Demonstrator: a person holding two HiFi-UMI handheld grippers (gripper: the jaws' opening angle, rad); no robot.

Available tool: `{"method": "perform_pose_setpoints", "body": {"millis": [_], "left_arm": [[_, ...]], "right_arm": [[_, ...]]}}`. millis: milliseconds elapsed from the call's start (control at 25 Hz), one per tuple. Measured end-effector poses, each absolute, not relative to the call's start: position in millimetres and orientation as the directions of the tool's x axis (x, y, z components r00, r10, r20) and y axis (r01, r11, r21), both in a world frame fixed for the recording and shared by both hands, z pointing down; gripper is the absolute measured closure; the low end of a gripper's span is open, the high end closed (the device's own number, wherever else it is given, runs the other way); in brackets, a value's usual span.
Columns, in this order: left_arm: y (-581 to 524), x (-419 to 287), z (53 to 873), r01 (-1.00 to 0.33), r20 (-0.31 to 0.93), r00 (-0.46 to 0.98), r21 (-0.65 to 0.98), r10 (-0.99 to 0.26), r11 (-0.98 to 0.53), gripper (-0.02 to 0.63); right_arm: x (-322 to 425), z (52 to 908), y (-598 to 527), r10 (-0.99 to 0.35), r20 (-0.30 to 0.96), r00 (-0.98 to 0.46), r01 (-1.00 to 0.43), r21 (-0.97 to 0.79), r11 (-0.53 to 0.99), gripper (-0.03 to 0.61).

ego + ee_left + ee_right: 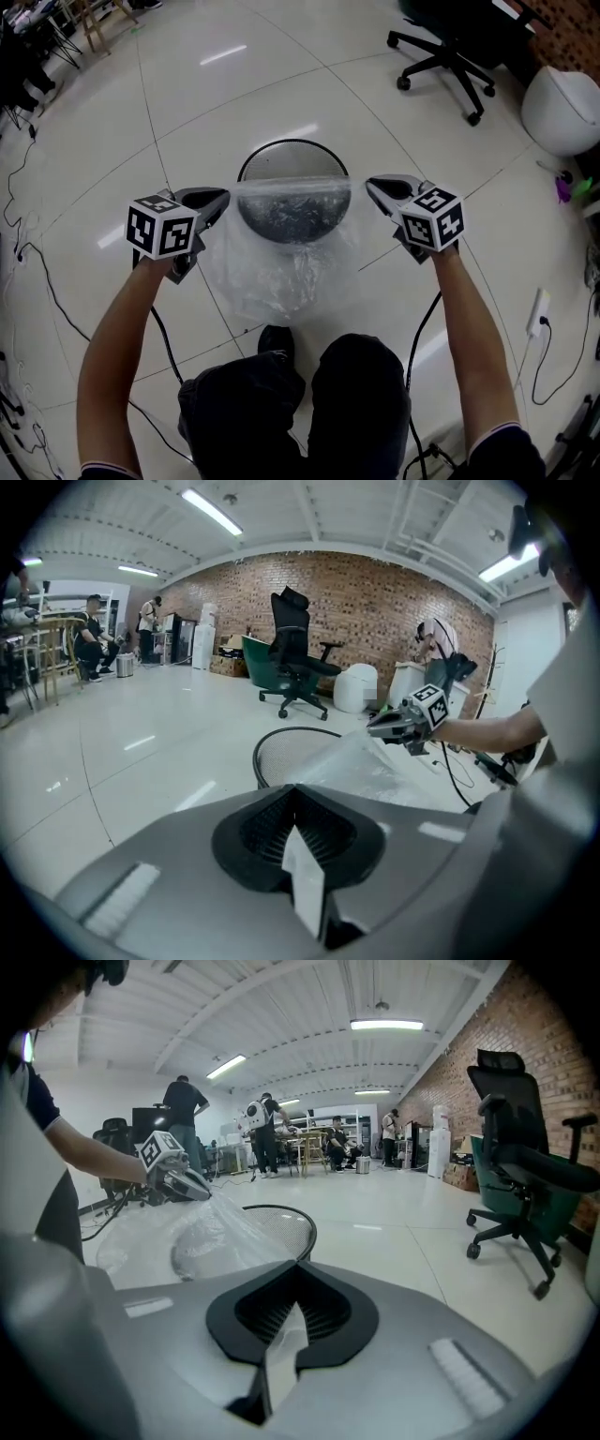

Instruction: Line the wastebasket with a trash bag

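A round black mesh wastebasket (298, 150) stands on the floor in front of me. A clear trash bag (281, 267) is stretched between both grippers, its top edge taut across the basket's near half and its body hanging in front. My left gripper (223, 199) is shut on the bag's left edge. My right gripper (372, 186) is shut on the right edge. In the left gripper view a strip of film sits pinched in the jaws (300, 855), with the basket (281, 741) and bag (361, 766) beyond. The right gripper view shows film in its jaws (281, 1349) and the basket (292, 1227).
A black office chair (448, 54) and a white rounded bin (562, 108) stand at the far right. Cables (37, 272) trail along the left floor, and a power strip (539, 314) lies at the right. My legs and shoe (277, 342) are just behind the bag. Several people (262, 1133) stand far off.
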State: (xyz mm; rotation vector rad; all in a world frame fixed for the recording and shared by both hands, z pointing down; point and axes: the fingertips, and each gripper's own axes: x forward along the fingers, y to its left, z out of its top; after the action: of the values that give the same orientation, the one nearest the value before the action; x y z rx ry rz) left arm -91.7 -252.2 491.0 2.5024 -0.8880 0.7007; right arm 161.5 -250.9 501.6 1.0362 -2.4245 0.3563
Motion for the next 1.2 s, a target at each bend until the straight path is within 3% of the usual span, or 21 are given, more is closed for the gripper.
{"method": "perform_pose_setpoints", "body": {"millis": [400, 1200], "left_arm": [[-316, -98, 497, -0.720, 0.541, 0.636, 0.159, -0.550, -0.676, 0.601], [-401, -96, 553, -0.749, 0.559, 0.619, 0.209, -0.551, -0.629, 0.601]], "right_arm": [[156, 506, -308, -0.662, 0.519, -0.540, -0.772, 0.006, 0.635, 0.577], [158, 562, -393, -0.658, 0.591, -0.467, -0.805, 0.024, 0.593, 0.577]]}}
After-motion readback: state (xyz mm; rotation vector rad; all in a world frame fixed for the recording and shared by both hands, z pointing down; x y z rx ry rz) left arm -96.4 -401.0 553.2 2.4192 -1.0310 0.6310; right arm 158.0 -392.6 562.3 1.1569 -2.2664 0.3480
